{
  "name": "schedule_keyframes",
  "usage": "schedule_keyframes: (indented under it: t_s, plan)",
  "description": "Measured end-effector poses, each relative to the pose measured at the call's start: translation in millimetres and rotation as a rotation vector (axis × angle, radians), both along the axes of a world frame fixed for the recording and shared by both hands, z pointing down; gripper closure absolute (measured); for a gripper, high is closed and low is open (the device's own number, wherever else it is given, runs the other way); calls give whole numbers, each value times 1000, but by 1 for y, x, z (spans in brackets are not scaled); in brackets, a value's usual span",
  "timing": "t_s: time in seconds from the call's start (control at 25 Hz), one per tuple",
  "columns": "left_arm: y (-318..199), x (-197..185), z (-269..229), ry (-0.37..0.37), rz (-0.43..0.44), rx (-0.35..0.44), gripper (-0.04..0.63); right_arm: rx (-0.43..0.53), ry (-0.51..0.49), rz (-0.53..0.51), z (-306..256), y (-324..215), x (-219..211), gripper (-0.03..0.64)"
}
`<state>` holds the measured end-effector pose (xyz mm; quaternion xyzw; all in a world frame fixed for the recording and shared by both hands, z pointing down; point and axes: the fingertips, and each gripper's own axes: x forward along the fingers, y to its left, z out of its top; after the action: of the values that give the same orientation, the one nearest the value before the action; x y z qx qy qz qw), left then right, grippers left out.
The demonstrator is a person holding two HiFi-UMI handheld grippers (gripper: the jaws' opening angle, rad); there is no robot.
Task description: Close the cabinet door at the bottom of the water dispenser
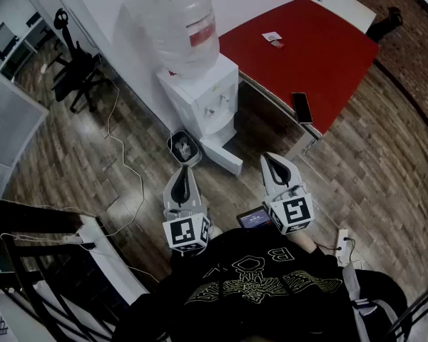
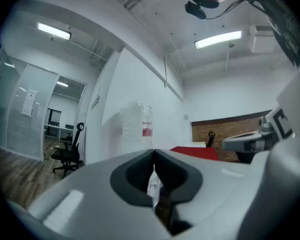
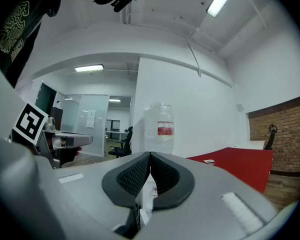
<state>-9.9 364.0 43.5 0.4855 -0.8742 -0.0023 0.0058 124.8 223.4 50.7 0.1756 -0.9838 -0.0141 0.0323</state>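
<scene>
Head view: water dispenser [image 1: 203, 102] stands on the wooden floor [image 1: 385, 155] at the corner of the red table [image 1: 307, 45], clear bottle [image 1: 175, 20] on top; cabinet door [image 1: 225, 157] at its base hangs open, swung outward toward the person; small waste bin [image 1: 184, 147] just beside the base, on the door's left; phone [image 1: 302, 107] near the table edge; office chair [image 1: 75, 70] well apart, far left.

Left gripper [image 1: 185, 177]: held low, pointing at the dispenser; tips just short of the waste bin; door lies ahead and to its right, not touching.

Right gripper [image 1: 274, 164]: level with the left one, tips near the door's free edge, a strip of floor between them; no contact.

Door's free end sits between the two grippers' tips, nearer the right one.

Left gripper view: left gripper [image 2: 154, 153] has its jaws together, pads meeting at the tip, nothing held; bottle [image 2: 137, 126] rises straight above the tips.

Right gripper view: right gripper [image 3: 150, 155] likewise has its jaws closed on nothing; bottle [image 3: 161, 129] just above the tips; red table [image 3: 240, 164] to the right; the door itself cannot be made out here.
</scene>
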Motion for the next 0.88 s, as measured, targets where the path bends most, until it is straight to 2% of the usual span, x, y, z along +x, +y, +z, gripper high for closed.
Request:
schedule_keyframes:
  t_s: [0.36, 0.52, 0.72, 0.88]
  plan:
    - [-25, -15, -7, -42, -23, 5, 588, -5, -24, -29, 2, -19, 0, 622]
    - [-42, -27, -4, 3, 50, 43, 588, 7, -28, -15, 1, -23, -15, 623]
    - [-65, -62, -8, -48, 97, 40, 588, 49, -15, -1, -4, -31, -56, 623]
    - [-82, -84, -3, -1, 207, 53, 588, 61, -40, 32, -10, -35, -81, 617]
